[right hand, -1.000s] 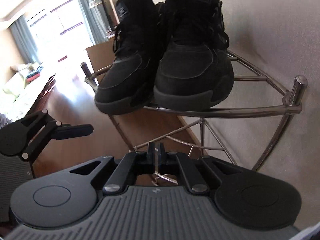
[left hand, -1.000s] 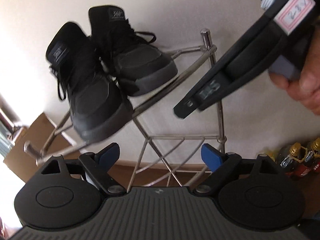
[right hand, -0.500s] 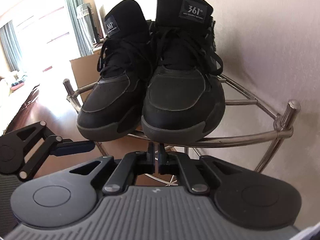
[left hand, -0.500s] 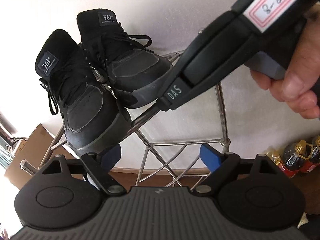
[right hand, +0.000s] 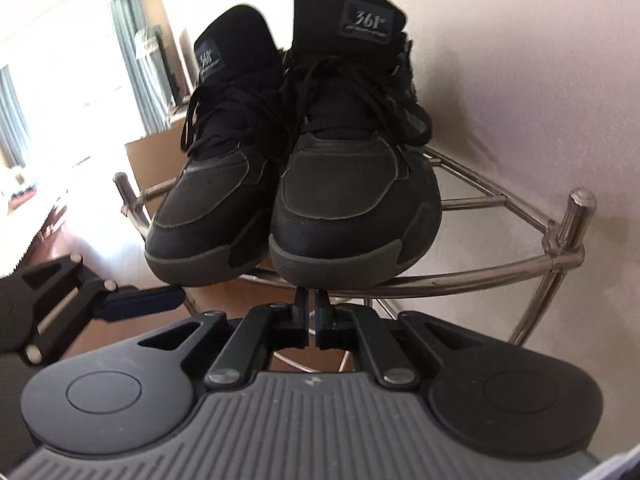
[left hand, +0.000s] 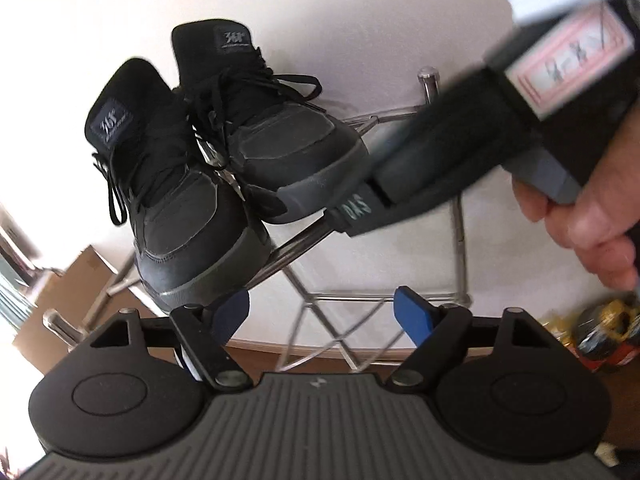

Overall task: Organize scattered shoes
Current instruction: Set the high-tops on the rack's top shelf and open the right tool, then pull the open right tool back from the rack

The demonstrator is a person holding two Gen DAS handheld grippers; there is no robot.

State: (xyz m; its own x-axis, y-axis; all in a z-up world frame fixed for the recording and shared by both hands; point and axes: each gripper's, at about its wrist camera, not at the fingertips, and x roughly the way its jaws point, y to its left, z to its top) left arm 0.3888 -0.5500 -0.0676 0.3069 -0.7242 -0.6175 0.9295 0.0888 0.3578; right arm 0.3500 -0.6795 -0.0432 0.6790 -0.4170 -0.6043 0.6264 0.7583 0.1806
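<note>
Two black sneakers stand side by side, toes toward me, on the top tier of a chrome wire shoe rack (right hand: 460, 278). In the right wrist view the left shoe (right hand: 208, 208) and right shoe (right hand: 352, 208) fill the middle. In the left wrist view they sit upper left: the nearer shoe (left hand: 180, 216) and the farther shoe (left hand: 288, 156). My right gripper (right hand: 313, 312) is shut and empty, its tips just under the right shoe's toe; its body crosses the left wrist view (left hand: 440, 160). My left gripper (left hand: 322, 316) is open and empty below the nearer shoe's toe.
A pale wall (right hand: 520, 80) stands right behind the rack (left hand: 312, 236). A cardboard box (left hand: 60, 300) is on the floor at the left. Bottles (left hand: 600, 336) stand on the floor at the right. A bright room with curtains (right hand: 132, 60) opens at the left.
The right gripper has moved in closer and up, its tips now just beneath the right shoe's toe. The left gripper has shifted slightly under the nearer shoe. Both shoes stay put on the rack.
</note>
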